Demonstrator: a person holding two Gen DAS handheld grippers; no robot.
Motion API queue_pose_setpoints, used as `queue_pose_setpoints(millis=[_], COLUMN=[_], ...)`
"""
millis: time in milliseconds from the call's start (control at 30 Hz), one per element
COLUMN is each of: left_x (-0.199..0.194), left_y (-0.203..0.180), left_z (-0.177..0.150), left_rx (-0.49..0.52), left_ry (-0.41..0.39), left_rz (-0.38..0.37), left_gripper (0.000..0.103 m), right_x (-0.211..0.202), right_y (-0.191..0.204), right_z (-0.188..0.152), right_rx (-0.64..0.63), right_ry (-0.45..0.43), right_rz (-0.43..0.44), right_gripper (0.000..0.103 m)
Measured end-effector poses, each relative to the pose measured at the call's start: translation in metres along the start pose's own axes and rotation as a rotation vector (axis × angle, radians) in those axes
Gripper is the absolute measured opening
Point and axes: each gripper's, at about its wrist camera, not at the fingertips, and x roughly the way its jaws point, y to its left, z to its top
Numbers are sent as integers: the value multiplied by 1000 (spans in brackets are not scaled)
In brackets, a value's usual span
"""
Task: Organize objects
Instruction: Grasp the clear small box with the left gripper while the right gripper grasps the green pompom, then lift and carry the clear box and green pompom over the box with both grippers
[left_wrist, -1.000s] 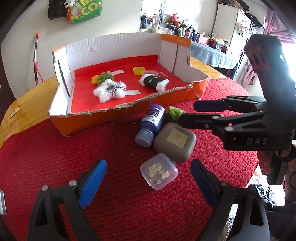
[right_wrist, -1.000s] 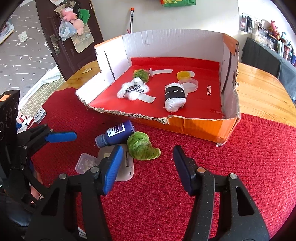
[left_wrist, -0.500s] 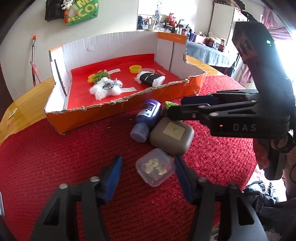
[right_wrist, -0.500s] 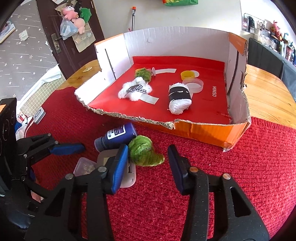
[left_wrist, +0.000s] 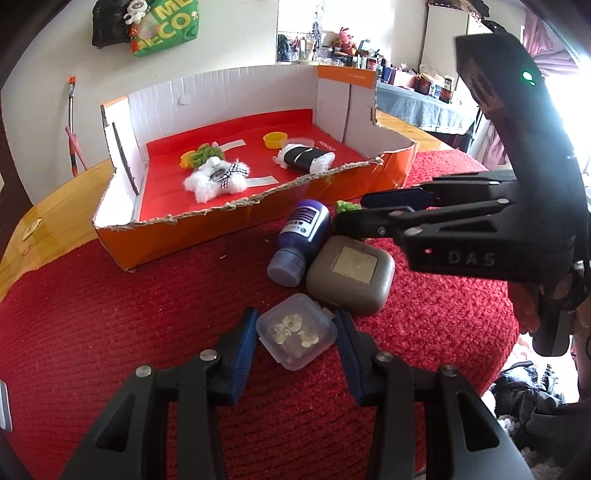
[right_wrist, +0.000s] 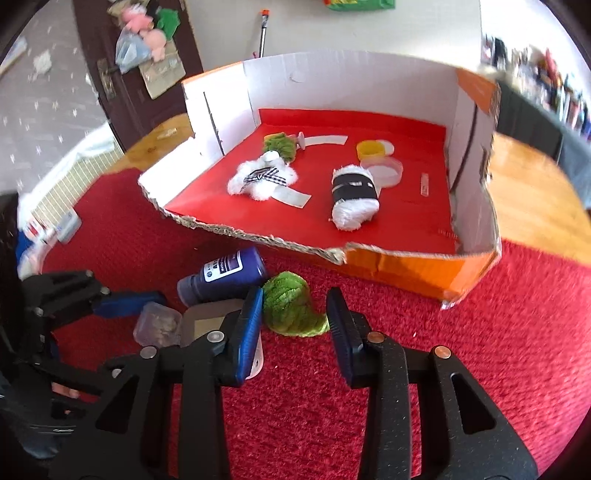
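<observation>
We are at the pickup step, both grippers at once, with four loose things lying on the red cloth (left_wrist: 110, 332) in front of the open box (left_wrist: 122, 243). Our left gripper (left_wrist: 295, 334) straddles the clear case (left_wrist: 296, 331); its jaws are closing and the blue pads look to be just meeting the case's two sides. Our right gripper (right_wrist: 294, 320) has the green plush (right_wrist: 291, 308) between its jaws, which are also closing, the left pad against the plush and the right pad at its tip. The bottle (left_wrist: 301, 240) and the grey case (left_wrist: 351, 275) lie touching each other just behind, not yet handled. Next we need both grips firm, then a lift clear of the torn front wall and a carry onto the box's red floor, beside the white plush (left_wrist: 218, 179) and the roll (left_wrist: 304, 158). Against a second ago, both pairs of jaws, then spread wide, have narrowed onto their targets, while the things on the cloth lie as they did.
</observation>
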Motion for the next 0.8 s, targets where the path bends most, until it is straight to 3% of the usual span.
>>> queue_pose_setpoints(millis=[367, 467, 800], left_x=[-4, -5, -12], left_y=[-2, 0, 17], left_z=[-4, -4, 0], left_rx=[5, -2, -68], left_ry=[-17, -18, -25], left_rz=[21, 16, -2], left_gripper=[44, 44, 44], right_x=[3, -3, -20], right_y=[1, 0, 5], right_z=[-9, -10, -9], right_rx=[-29, -25, -5], right_ry=[12, -5, -40], right_rz=[-23, -7, 22], right_gripper=[31, 24, 24])
